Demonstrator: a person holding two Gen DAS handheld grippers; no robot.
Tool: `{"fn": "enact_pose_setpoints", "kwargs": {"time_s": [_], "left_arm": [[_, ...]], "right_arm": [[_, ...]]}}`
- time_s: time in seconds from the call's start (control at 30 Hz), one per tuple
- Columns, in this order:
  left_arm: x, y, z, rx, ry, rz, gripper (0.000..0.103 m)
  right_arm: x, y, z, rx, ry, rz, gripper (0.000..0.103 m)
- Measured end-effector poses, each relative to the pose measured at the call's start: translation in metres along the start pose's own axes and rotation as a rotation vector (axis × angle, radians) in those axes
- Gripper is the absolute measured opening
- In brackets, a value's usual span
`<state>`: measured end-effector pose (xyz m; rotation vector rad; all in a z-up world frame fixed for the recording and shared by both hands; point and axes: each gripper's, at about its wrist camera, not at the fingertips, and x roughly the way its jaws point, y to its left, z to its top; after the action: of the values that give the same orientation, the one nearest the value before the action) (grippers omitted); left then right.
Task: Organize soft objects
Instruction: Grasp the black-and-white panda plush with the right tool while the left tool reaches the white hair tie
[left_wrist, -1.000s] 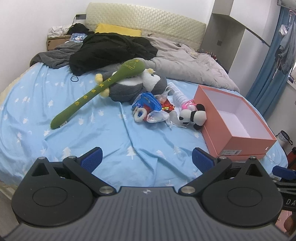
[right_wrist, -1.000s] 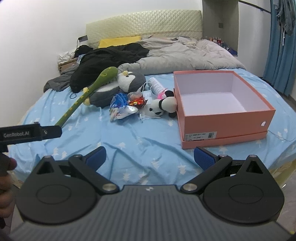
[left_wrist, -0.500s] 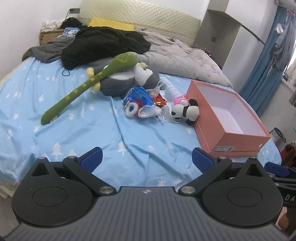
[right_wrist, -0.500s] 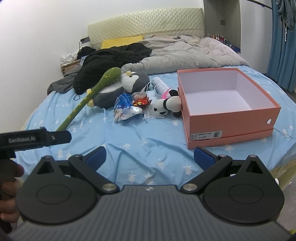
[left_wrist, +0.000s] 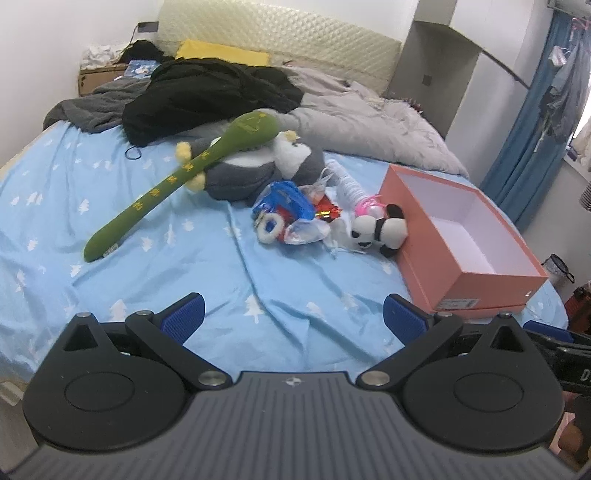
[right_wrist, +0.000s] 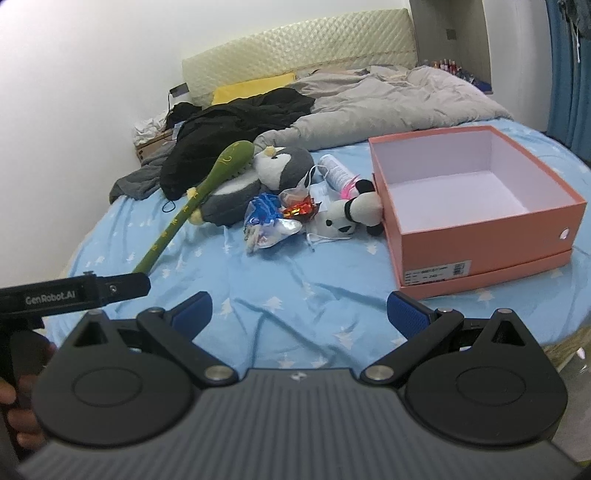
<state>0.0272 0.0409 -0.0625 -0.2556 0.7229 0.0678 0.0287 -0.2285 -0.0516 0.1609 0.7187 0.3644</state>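
A small panda plush (left_wrist: 378, 229) (right_wrist: 351, 216) lies on the blue bed sheet against the left wall of an open pink box (left_wrist: 465, 271) (right_wrist: 480, 254). A grey penguin plush (left_wrist: 258, 173) (right_wrist: 280, 170) lies further back, with a long green plush stick (left_wrist: 184, 177) (right_wrist: 207, 184) across it. Blue and clear plastic bags (left_wrist: 286, 214) (right_wrist: 266, 221) lie between them. My left gripper (left_wrist: 293, 319) and right gripper (right_wrist: 299, 314) both hover open and empty over the sheet's near part, well short of the toys.
A grey duvet (left_wrist: 369, 125) and black clothes (left_wrist: 207, 96) are heaped near the headboard. A white bottle (right_wrist: 334, 170) lies beside the panda. The bed's edge drops off on the right, near blue curtains (left_wrist: 532, 140). A hand holds the left tool (right_wrist: 74, 293).
Both cameras have shifted slightly nearer the toys and the box. Nothing on the bed has moved, and both grippers stay open.
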Motion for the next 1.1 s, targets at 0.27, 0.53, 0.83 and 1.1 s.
{"fn": "enact_pose_setpoints", "kwargs": {"time_s": [0.27, 0.53, 0.83, 1.1], "left_arm": [[0.032, 0.013, -0.015, -0.034, 0.053, -0.010, 0.103], [0.072, 0.015, -0.011, -0.030, 0.047, -0.009, 0.103], [0.138, 0.036, 0.012, -0.084, 0.060, -0.033, 0.101], [0.192, 0.044, 0.035, -0.056, 0.057, -0.022, 0.081]], "right_arm": [[0.011, -0.011, -0.012, 0.036, -0.029, 0.066, 0.103], [0.038, -0.019, -0.015, 0.029, -0.011, 0.041, 0.100], [0.108, -0.017, -0.001, 0.024, 0.021, 0.068, 0.073], [0.160, -0.018, 0.011, 0.024, 0.032, 0.025, 0.072]]}}
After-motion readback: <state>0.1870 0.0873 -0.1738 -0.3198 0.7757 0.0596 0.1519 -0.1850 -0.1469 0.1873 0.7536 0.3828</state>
